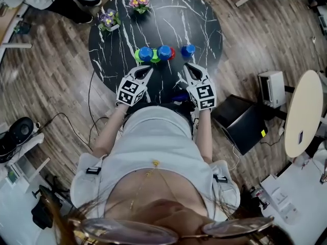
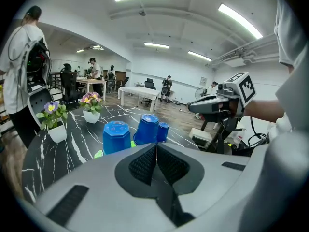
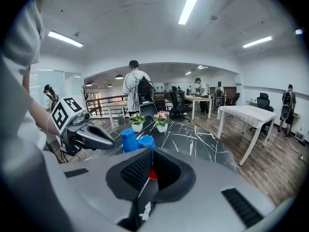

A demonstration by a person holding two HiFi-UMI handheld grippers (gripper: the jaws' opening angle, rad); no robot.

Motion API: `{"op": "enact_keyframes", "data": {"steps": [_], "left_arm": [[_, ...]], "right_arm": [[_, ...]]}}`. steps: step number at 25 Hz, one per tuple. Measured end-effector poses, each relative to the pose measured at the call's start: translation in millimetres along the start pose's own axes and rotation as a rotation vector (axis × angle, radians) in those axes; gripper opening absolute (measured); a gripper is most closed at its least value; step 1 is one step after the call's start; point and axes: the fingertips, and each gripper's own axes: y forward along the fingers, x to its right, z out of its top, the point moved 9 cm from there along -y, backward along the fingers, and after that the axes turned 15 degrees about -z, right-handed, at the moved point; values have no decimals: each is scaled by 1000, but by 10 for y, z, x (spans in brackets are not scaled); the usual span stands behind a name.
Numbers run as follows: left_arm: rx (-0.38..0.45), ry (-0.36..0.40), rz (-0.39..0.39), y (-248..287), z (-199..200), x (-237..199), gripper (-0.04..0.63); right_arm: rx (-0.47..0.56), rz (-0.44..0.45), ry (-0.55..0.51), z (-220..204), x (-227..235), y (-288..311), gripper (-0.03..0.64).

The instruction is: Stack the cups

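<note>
Three upside-down blue cups stand in a row on the round black marble table. The left blue cup sits over a green cup. The middle blue cup has a red cup beside it. The right blue cup stands alone. My left gripper hovers just short of the left cup, jaws shut and empty. My right gripper is shut and empty too, near the right cup.
Two small white flower pots stand at the table's far side. A black box and a pale round table are on the floor to the right. Cables run along the floor at left. People stand farther off in the room.
</note>
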Motion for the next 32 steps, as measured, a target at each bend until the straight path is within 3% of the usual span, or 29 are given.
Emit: {"op": "enact_keyframes", "data": {"steps": [13, 32], "left_arm": [[25, -66, 21, 35, -13, 121, 31], [33, -122, 88, 27, -75, 170, 31]], "right_arm": [[-92, -36, -37, -142, 335, 280, 20], [-209, 0, -98, -445, 540, 771, 21]]}}
